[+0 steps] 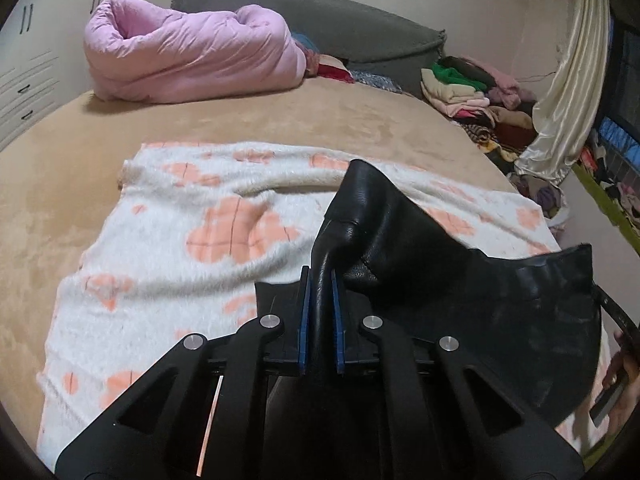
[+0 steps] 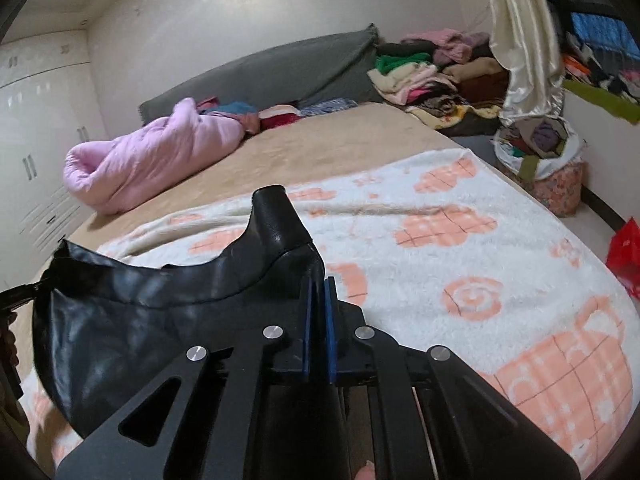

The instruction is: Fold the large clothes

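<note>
black leather garment [image 1: 472, 280], glossy and creased, held raised above the near edge of the bed [image 1: 280, 120] and stretched between two pinched points. one folded edge rises in a peak at the left grip [image 1: 320, 304]; the other rises likewise at the right grip [image 2: 318, 320]. between them the material sags in a broad, hammock-like curve [image 2: 120, 320], its upper hem rolled over. the lower part hangs down toward the bed's near edge, over a white fleece blanket with peach patterns [image 2: 440, 272] spread flat across the near half of the bed.

Dim, warm indoor light, glare on the wardrobe [image 2: 36, 120], heavy fisheye bending and dark corners.
</note>
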The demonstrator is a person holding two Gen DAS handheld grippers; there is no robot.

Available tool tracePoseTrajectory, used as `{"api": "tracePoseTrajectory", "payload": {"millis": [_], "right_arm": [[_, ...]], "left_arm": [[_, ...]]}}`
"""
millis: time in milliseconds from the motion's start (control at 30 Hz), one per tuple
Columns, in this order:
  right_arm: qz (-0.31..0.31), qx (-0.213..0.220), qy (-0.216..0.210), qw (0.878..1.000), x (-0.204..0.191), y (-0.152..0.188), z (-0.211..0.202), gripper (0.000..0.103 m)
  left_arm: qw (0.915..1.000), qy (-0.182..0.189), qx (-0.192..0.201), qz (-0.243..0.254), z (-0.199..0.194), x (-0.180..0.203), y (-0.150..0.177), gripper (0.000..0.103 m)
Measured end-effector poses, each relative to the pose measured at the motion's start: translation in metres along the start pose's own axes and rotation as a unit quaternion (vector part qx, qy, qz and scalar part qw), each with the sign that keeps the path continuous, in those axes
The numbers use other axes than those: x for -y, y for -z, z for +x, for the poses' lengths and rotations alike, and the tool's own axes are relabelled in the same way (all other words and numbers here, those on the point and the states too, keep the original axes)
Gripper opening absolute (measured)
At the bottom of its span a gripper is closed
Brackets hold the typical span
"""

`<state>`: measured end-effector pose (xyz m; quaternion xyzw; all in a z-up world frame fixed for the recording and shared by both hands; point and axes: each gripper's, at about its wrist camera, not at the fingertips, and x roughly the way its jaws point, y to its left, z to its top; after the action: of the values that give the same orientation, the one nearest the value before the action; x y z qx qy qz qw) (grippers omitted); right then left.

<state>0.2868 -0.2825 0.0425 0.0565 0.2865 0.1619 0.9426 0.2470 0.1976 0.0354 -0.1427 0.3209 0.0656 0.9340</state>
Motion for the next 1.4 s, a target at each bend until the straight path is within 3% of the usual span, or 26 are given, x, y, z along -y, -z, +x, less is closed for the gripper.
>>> {"api": "tracePoseTrajectory", "payload": {"millis": [233,333,500,733,867,1000,1067,1133,1167,1300,1400], "right_arm": [[0.0,-0.071,0.052,0.996,0.004,0.019,0.054,0.005],[0.019,-0.082,0.045,0.995,0.013,0.027,0.062,0.006],[0.018,-0.084,0.044,0.995,0.013,0.029,0.064,0.009],[0.029,-0.089,0.044,0.995,0.016,0.03,0.061,0.015],[0.03,-0.094,0.05,0.994,0.017,0.032,0.058,0.026],[0.051,-0.101,0.043,0.993,0.023,0.032,0.054,0.057],[0.062,-0.106,0.032,0.992,0.026,0.032,0.05,0.064],[0.063,-0.109,0.026,0.992,0.024,0.034,0.045,0.078],[0.061,-0.109,0.024,0.992,0.023,0.034,0.043,0.079],[0.066,-0.111,0.002,0.992,0.02,0.039,0.029,0.089],[0.077,-0.123,-0.019,0.989,0.019,0.046,0.02,0.091]], "left_arm": [[0.9979,-0.029,-0.055,-0.015,0.054,-0.012,0.022,0.005],[0.9971,-0.028,-0.065,-0.028,0.063,-0.02,0.029,0.01],[0.9973,-0.032,-0.059,-0.03,0.059,-0.02,0.032,0.015],[0.9974,-0.051,-0.05,-0.012,0.048,-0.014,0.029,0.031],[0.9975,-0.053,-0.046,-0.002,0.041,-0.008,0.03,0.059],[0.9974,-0.057,-0.044,0.006,0.036,-0.005,0.031,0.069],[0.9973,-0.057,-0.045,0.01,0.032,-0.002,0.032,0.077],[0.9972,-0.058,-0.044,0.016,0.028,0.0,0.033,0.085],[0.9971,-0.059,-0.044,0.016,0.026,0.001,0.034,0.09],[0.9978,-0.046,-0.048,0.006,0.017,-0.002,0.038,0.093],[0.9977,-0.038,-0.057,-0.006,0.012,-0.007,0.044,0.093]]}}
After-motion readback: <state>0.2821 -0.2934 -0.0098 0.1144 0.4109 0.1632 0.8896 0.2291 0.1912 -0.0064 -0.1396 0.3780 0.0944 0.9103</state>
